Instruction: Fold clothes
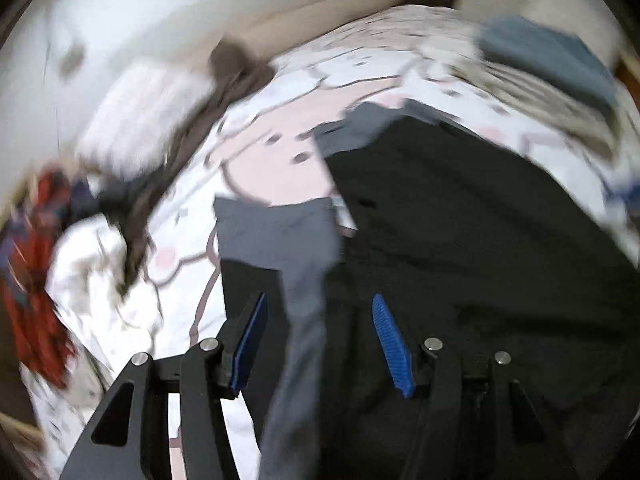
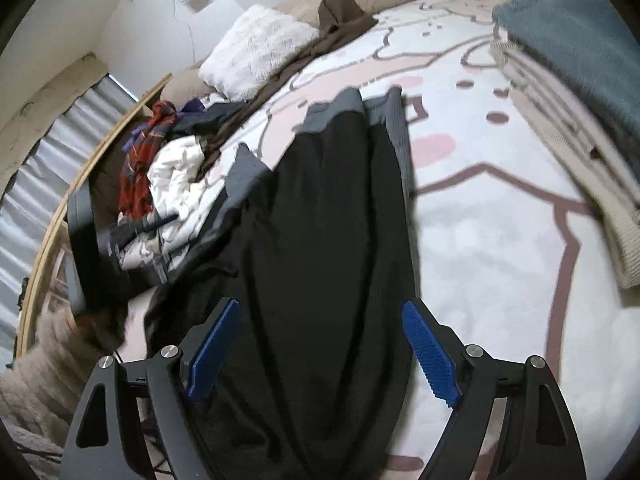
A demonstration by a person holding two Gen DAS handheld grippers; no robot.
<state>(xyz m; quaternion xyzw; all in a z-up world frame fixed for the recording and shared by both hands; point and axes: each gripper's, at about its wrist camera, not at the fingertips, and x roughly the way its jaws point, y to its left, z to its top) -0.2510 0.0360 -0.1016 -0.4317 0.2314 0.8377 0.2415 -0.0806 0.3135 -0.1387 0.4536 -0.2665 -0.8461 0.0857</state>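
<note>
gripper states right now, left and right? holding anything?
Left gripper: open, gray part of the black garment lies between the pads, not clamped.
Right gripper: open, over the same black garment, holding nothing.

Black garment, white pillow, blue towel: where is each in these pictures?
Black garment [image 2: 320,240], right wrist view, middle of the dark cloth.
White pillow [image 2: 256,48], right wrist view, centre of its fluffy top.
Blue towel [image 2: 580,44], right wrist view, top of the folded stack.
</note>
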